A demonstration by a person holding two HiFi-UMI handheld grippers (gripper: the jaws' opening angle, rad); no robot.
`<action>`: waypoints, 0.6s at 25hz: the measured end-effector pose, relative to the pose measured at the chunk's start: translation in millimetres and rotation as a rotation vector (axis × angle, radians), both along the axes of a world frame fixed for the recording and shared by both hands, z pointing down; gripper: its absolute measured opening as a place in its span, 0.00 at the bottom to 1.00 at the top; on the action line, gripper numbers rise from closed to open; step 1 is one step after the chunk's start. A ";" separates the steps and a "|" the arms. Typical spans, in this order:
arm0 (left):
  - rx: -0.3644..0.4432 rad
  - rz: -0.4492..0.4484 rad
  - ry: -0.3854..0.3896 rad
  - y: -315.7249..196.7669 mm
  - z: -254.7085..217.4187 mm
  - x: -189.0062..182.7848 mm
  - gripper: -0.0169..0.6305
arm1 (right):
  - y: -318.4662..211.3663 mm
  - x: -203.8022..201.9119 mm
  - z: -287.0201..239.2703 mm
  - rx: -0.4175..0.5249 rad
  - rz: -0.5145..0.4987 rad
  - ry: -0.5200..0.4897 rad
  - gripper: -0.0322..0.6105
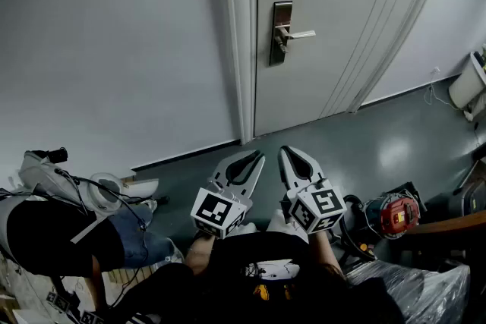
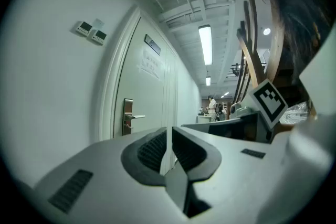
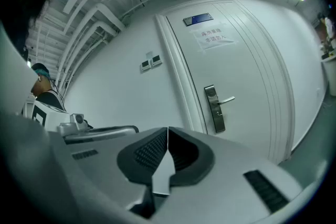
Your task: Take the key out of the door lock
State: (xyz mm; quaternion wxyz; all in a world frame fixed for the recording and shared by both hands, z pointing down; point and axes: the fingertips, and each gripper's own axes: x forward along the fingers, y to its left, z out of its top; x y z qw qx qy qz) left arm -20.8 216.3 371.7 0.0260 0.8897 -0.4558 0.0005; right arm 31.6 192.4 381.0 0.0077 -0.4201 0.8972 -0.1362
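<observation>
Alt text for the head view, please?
The left hand-held gripper and right hand-held gripper, both shut and empty, point at a closed white door; its lock plate and lever handle are well ahead of them. No key can be made out.

White wall [image 1: 114,49], grey floor [image 1: 395,140].

The floor [image 1: 380,140] is a smooth dark grey-green, kinda shiny, with a pale patch of light on it. In the head view, at 4 o'clock, there's a red and black machine [image 1: 395,215] sitting on it, with crinkly clear plastic [image 1: 425,288] just beside it around 5. Out at 3 o'clock by the edge is a white container [image 1: 465,87] with a thin white cord [image 1: 434,93] near it. At 8 o'clock, some white clutter [image 1: 114,190] lies along the wall.
</observation>
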 end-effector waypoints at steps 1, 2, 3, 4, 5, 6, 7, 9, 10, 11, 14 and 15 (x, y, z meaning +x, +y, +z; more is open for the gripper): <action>-0.003 -0.002 0.000 -1.7 0.1 -1.1 0.08 | -0.4 -2.0 -0.4 -0.002 -0.003 -0.002 0.06; -0.005 -0.004 0.000 -3.4 0.4 -2.0 0.08 | -0.6 -3.9 -0.5 -0.005 -0.008 -0.004 0.06; -0.008 -0.006 0.000 -5.1 1.0 -2.6 0.08 | -0.6 -5.6 -0.2 -0.011 -0.013 -0.005 0.06; -0.010 -0.008 -0.001 -6.7 1.8 -2.4 0.08 | -0.5 -6.6 0.5 -0.017 -0.019 -0.004 0.06; -0.011 -0.008 -0.001 -8.1 2.5 -1.5 0.08 | -0.6 -6.6 1.3 -0.021 -0.024 -0.003 0.06; -0.012 -0.007 0.000 -9.3 3.0 0.1 0.08 | -1.2 -6.0 2.0 -0.022 -0.027 -0.001 0.06; -0.012 -0.005 0.001 -10.5 3.3 1.7 0.08 | -2.2 -5.1 2.5 -0.023 -0.030 0.001 0.07; -0.015 -0.003 0.005 -13.8 4.5 3.9 0.08 | -6.2 -4.1 3.2 -0.021 -0.032 -0.002 0.07; -0.016 -0.003 0.006 -16.1 5.5 4.4 0.08 | -9.4 -3.8 3.7 -0.017 -0.032 -0.006 0.07; -0.017 -0.003 0.005 -18.8 7.1 4.4 0.08 | -13.4 -3.6 4.7 -0.011 -0.031 -0.009 0.07; -0.028 -0.015 0.001 -30.3 15.0 0.3 0.08 | -29.0 -7.4 11.6 -0.011 -0.044 -0.012 0.07; -0.032 -0.021 -0.002 -35.3 17.9 -2.4 0.08 | -35.5 -10.1 14.2 -0.014 -0.051 -0.013 0.07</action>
